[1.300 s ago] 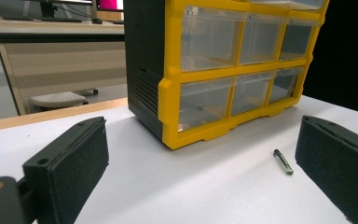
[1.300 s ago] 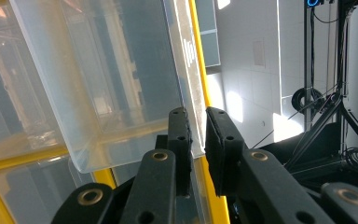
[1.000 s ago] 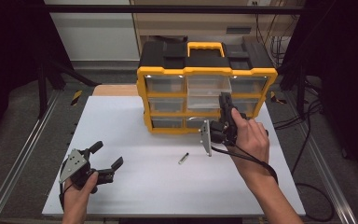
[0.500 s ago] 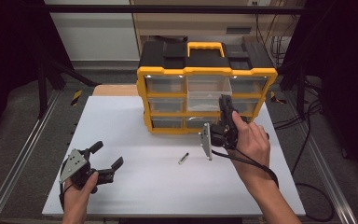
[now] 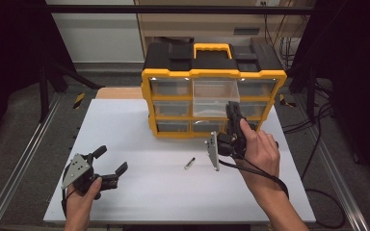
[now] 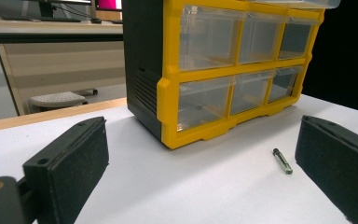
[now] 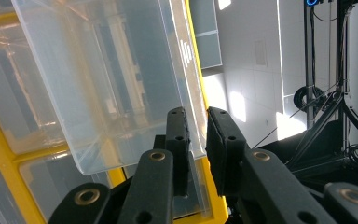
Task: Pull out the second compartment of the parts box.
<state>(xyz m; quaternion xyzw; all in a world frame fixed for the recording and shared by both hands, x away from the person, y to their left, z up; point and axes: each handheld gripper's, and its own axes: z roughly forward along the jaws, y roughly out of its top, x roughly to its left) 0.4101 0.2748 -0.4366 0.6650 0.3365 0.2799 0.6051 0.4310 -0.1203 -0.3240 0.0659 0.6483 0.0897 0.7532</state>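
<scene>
The right gripper (image 7: 196, 140) clamps its two black jaws on the front wall of the clear plastic drawer (image 7: 107, 79), which stands pulled partway out of the middle column of the yellow-and-black plastic organiser cabinet (image 5: 212, 91). The cabinet stands at the far side of the white table (image 5: 139, 159). A small dark cylindrical part (image 5: 190, 163) lies on the table just in front of the cabinet. The left gripper (image 5: 107, 166) rests near the table's front left corner, jaws spread wide and empty.
</scene>
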